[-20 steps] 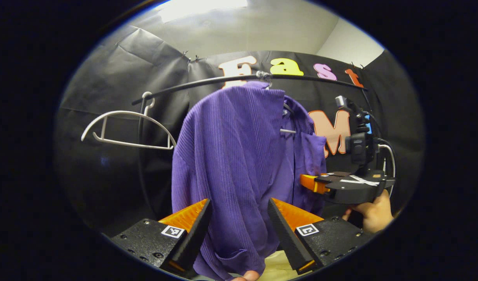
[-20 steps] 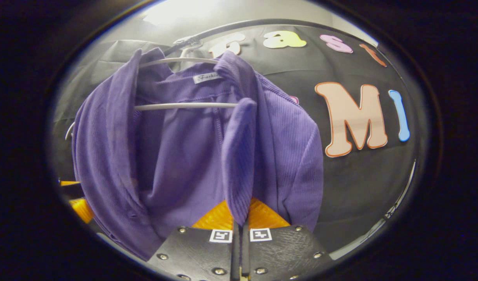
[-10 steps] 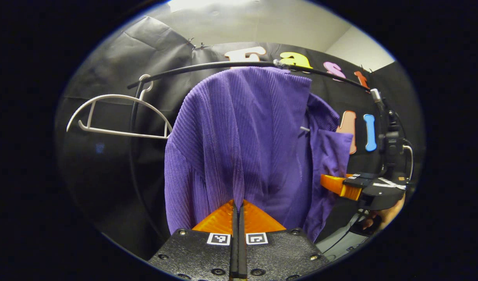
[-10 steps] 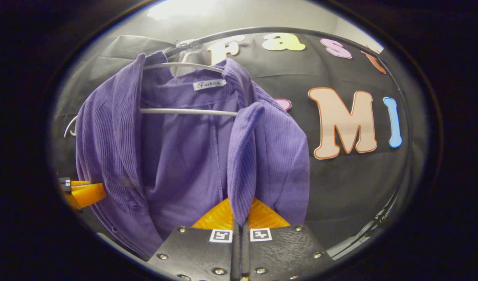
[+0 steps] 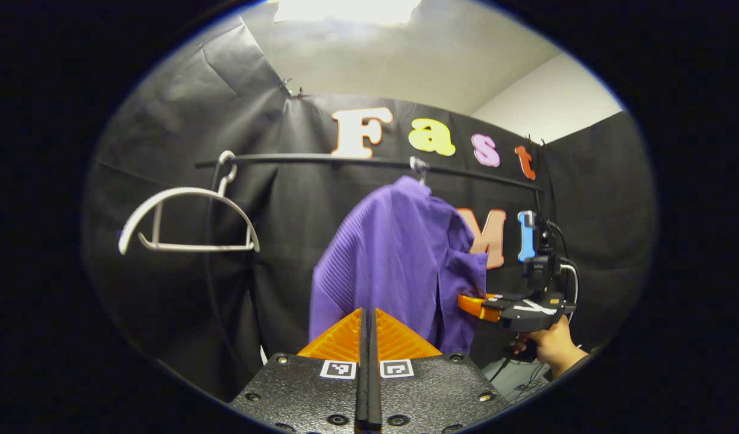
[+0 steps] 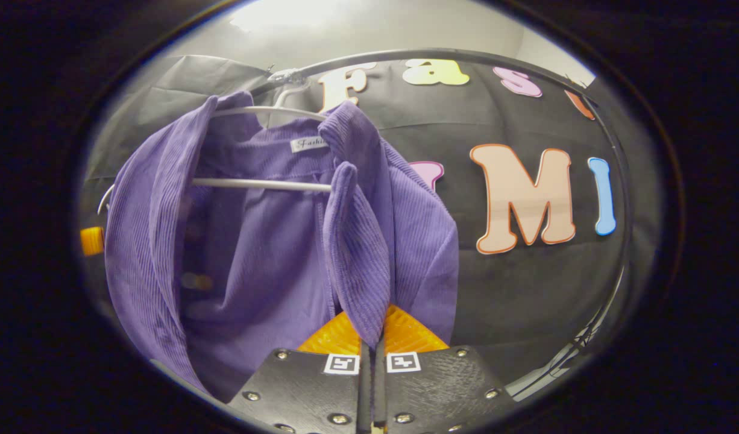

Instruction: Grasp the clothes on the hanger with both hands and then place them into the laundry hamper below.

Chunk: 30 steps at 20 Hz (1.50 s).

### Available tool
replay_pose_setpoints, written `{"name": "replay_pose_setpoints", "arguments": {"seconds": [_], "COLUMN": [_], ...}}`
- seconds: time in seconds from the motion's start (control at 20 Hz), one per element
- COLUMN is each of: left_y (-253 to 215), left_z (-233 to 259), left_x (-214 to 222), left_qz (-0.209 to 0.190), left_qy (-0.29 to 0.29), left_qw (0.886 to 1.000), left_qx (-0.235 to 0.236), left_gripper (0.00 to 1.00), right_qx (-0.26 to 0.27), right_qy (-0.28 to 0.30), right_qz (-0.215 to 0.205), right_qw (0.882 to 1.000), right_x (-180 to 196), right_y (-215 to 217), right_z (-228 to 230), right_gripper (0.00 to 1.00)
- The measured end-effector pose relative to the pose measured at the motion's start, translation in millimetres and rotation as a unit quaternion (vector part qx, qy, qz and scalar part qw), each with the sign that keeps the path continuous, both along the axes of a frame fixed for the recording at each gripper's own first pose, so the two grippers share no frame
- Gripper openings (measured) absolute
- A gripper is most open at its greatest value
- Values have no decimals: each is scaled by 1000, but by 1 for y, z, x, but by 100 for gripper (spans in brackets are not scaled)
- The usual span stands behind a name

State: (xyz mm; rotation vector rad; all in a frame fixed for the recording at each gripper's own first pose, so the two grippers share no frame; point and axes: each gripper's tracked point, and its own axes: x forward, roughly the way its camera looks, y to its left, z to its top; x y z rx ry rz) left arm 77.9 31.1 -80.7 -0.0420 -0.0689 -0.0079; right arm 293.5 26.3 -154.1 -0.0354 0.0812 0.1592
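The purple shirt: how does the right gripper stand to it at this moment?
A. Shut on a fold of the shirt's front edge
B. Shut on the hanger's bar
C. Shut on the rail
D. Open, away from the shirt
A: in the right gripper view, the right gripper has its fingers closed together on a hanging fold of the purple shirt, below the hanger.

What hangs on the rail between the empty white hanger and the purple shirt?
Nothing: in the left gripper view that stretch of rail is bare between the empty hanger and the purple shirt.
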Motion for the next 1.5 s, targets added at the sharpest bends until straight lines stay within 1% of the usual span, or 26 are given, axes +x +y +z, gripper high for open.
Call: {"name": "replay_pose_setpoints", "arguments": {"seconds": [0.05,0.1,0.15,0.2,0.25,0.35,0.4,0.45,0.5,0.55,0.6,0.65,0.7,0.75,0.85,0.9,0.95,1.0,1.1,1.15,1.2,1.3,1.35,1.4,1.5], "left_y": [8,11,8,-1,-13,-37,-51,-63,-71,-75,-75,-71,-65,-57,-41,-36,-33,-34,-24,-31,-38,-45,-48,-49,-48], "left_z": [11,16,10,0,-14,-46,-59,-69,-75,-82,-87,-91,-96,-102,-107,-108,-108,-109,-111,-106,-108,-102,-98,-92,-73], "left_x": [-4,-5,-7,-7,-4,3,7,11,17,22,29,36,44,54,75,85,94,100,106,94,95,82,73,64,45], "left_qz": [5,3,-4,-16,-33,-63,-80,-93,-97,-94,-83,-65,-40,-15,39,59,69,68,78,58,38,4,-16,-33,-58], "left_qy": [-10,-11,-2,13,31,71,88,100,106,111,116,117,121,123,129,130,128,124,128,130,129,130,130,127,115], "left_qw": [1000,1000,1000,1000,999,995,992,990,989,989,990,991,992,992,990,988,987,987,986,987,988,989,990,990,991], "left_qx": [4,5,-6,-22,-26,-29,-30,-31,-26,-16,-5,3,13,23,48,60,70,75,79,78,72,65,57,46,34], "left_gripper": [3,3,0,2,0,0,0,9,23,36,50,64,78,92,92,92,86,64,21,0,0,0,0,0,0], "right_qx": [-4,-9,-7,-4,-1,0,-5,-9,-10,-9,-8,-8,-8,-10,-12,-12,-10,-7,-3,-5,-7,-12,-14,-14,-15], "right_qy": [-10,-20,-28,-27,-26,-22,-21,-21,-19,-14,-10,-4,0,1,6,7,8,9,11,12,13,14,11,9,1], "right_qz": [-3,-7,-6,1,4,12,12,13,14,17,18,21,27,29,34,34,33,30,27,23,22,17,10,5,-15], "right_qw": [1000,1000,1000,1000,1000,1000,1000,1000,1000,1000,1000,1000,1000,1000,999,999,999,999,1000,1000,1000,1000,1000,1000,1000], "right_x": [-4,-8,-10,-13,-14,-19,-19,-19,-18,-17,-16,-16,-16,-15,-14,-15,-15,-15,-13,-12,-11,-12,-11,-9,-7], "right_y": [0,0,2,8,12,21,22,24,25,27,27,28,29,29,30,30,30,29,27,25,24,20,14,10,-3], "right_z": [9,17,23,26,26,24,23,23,22,19,17,14,10,7,2,-1,-1,-1,-1,-1,-2,-1,2,4,11], "right_gripper": [2,2,2,2,2,2,0,2,2,0,0,2,0,2,2,2,2,2,2,2,2,2,6,2,2]}}
